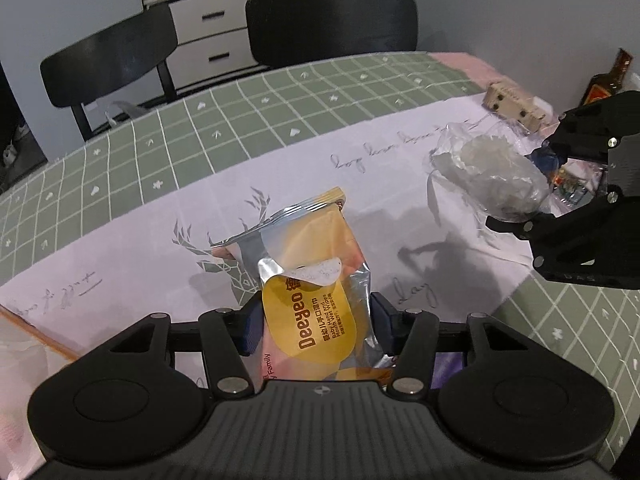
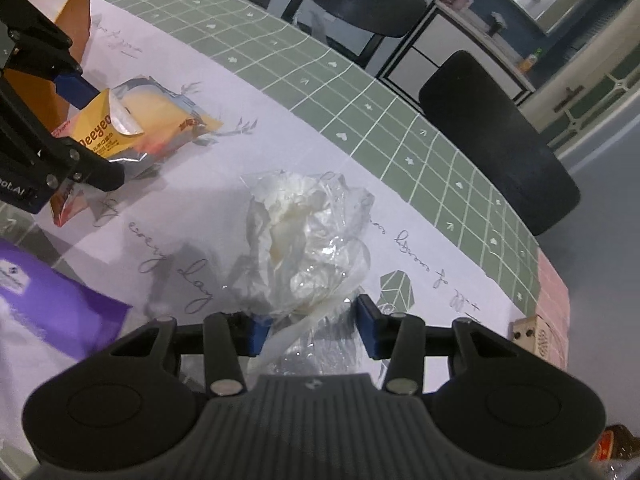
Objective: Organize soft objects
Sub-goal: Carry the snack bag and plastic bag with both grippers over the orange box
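fingers (image 1: 256,320) clamp wipes pack (image 1: 308,280) — lifted.

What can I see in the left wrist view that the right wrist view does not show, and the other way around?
Only the left wrist view shows the white drawer cabinet.

Only the right wrist view shows the purple pouch and the orange box.

Both show the wet wipes pack in the left gripper, the clear bag of white material in the right gripper, the wooden block and the tablecloth.
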### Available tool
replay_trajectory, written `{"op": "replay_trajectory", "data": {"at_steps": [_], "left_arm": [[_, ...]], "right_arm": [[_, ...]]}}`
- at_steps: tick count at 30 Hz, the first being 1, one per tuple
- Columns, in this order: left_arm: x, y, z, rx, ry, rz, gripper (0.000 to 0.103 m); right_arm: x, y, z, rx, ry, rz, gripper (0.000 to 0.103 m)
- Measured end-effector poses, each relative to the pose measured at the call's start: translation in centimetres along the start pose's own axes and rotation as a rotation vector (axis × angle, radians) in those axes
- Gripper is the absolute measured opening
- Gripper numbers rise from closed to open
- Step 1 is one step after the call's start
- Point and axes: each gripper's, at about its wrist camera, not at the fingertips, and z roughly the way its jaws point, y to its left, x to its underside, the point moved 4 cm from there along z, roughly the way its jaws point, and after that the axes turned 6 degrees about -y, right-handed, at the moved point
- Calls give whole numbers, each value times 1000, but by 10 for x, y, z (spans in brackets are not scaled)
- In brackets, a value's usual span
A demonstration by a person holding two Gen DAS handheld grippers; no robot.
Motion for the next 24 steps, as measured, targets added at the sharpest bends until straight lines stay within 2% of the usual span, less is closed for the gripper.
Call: {"op": "replay_trajectory", "data": {"at_steps": [5,10,19,24], "left_arm": [[9,0,-28,1,-41,22,62],[31,5,-64,0,-78,37,62],[87,4,-121,-15,-121,114,62],[133,-6,-139,27,-97,156,62]], "right_arm": [[4,14,-31,38,2,-17,45],[25,35,-68,49,3,-57,45],[94,77,-114,29,52,-76,46],[121,115,-133,-18,64,-114,46]]}}
